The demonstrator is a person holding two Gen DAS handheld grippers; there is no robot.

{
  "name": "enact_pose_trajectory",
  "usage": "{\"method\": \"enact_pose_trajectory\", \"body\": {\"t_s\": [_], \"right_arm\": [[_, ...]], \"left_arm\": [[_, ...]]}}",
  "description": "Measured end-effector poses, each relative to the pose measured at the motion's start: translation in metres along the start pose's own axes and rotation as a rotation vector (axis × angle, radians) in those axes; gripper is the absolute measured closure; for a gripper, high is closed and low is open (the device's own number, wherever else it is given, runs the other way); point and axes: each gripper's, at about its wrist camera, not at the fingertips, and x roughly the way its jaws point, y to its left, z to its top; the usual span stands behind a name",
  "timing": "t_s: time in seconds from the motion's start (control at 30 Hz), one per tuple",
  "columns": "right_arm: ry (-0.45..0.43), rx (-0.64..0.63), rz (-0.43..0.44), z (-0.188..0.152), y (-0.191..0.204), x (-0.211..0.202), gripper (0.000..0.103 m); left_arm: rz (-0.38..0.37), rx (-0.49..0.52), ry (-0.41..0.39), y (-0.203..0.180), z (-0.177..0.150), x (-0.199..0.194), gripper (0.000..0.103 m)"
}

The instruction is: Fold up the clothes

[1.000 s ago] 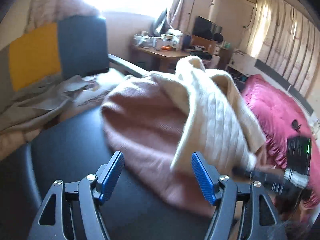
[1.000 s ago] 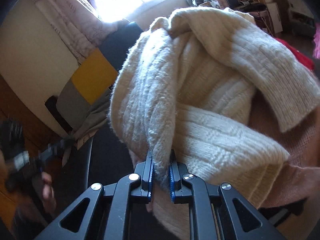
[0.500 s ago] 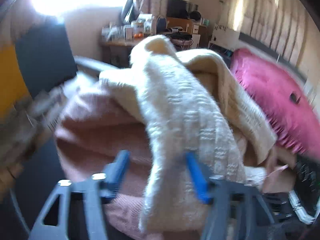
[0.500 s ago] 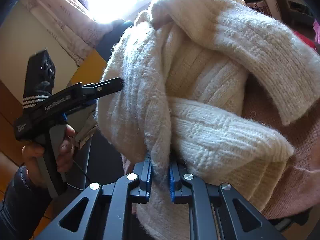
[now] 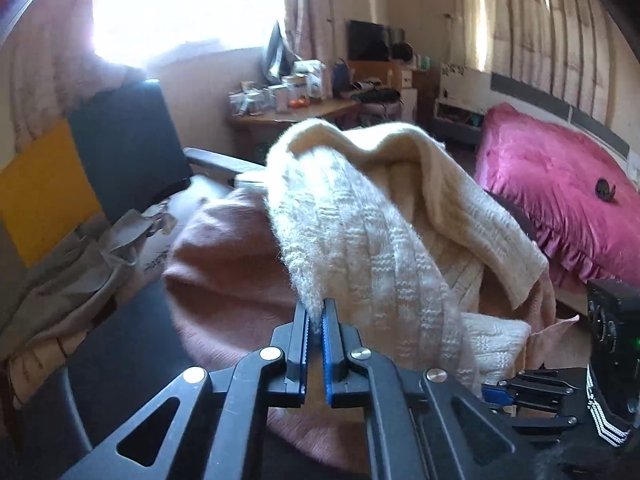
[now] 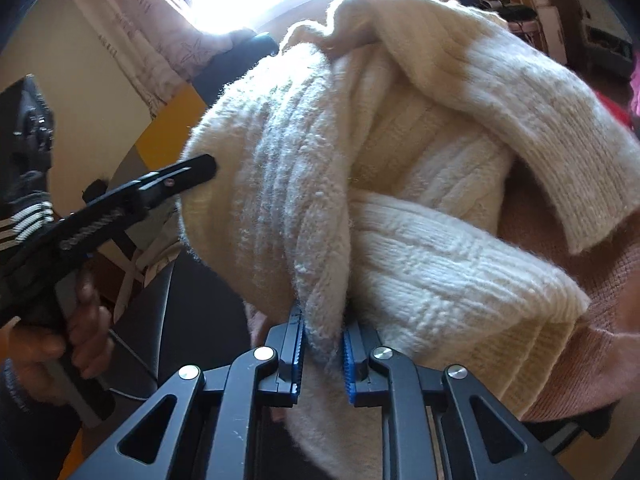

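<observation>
A cream knit sweater (image 5: 360,216) lies bunched on top of a pink garment (image 5: 224,272) on a dark seat. My left gripper (image 5: 315,312) is shut on a fuzzy edge of the cream sweater. My right gripper (image 6: 323,330) is shut on another fold of the same sweater (image 6: 400,168), its blue pads a little apart around thick knit. The left gripper also shows in the right wrist view (image 6: 160,180), its tip against the sweater's left side. The right gripper's body shows at the lower right of the left wrist view (image 5: 532,396).
A dark chair back (image 5: 124,148) with a yellow panel (image 5: 44,188) stands at the left, grey cloth (image 5: 68,276) draped beside it. A cluttered wooden desk (image 5: 296,108) is at the back. A magenta bed (image 5: 560,192) lies to the right.
My left gripper moved in from open and closed on the cream sweater's edge. My right gripper kept its hold; its pads stand slightly wider apart than before.
</observation>
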Motion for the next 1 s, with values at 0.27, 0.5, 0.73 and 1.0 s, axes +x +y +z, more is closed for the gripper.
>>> {"method": "enact_pose_trajectory", "body": {"t_s": [0.27, 0.5, 0.73, 1.0], "right_arm": [[0.063, -0.092, 0.073, -0.021, 0.069, 0.018, 0.085], [0.207, -0.202, 0.185, -0.067, 0.147, 0.053, 0.085], [0.396, -0.372, 0.303, -0.127, 0.236, 0.096, 0.086], [0.560, -0.490, 0.333, -0.155, 0.280, 0.127, 0.068]], "left_arm": [[0.060, -0.167, -0.013, 0.066, -0.057, -0.077, 0.099], [0.178, -0.303, 0.019, 0.117, -0.145, -0.150, 0.099], [0.302, -0.470, 0.066, 0.163, -0.240, -0.222, 0.099], [0.340, -0.675, 0.171, 0.179, -0.351, -0.264, 0.098]]}}
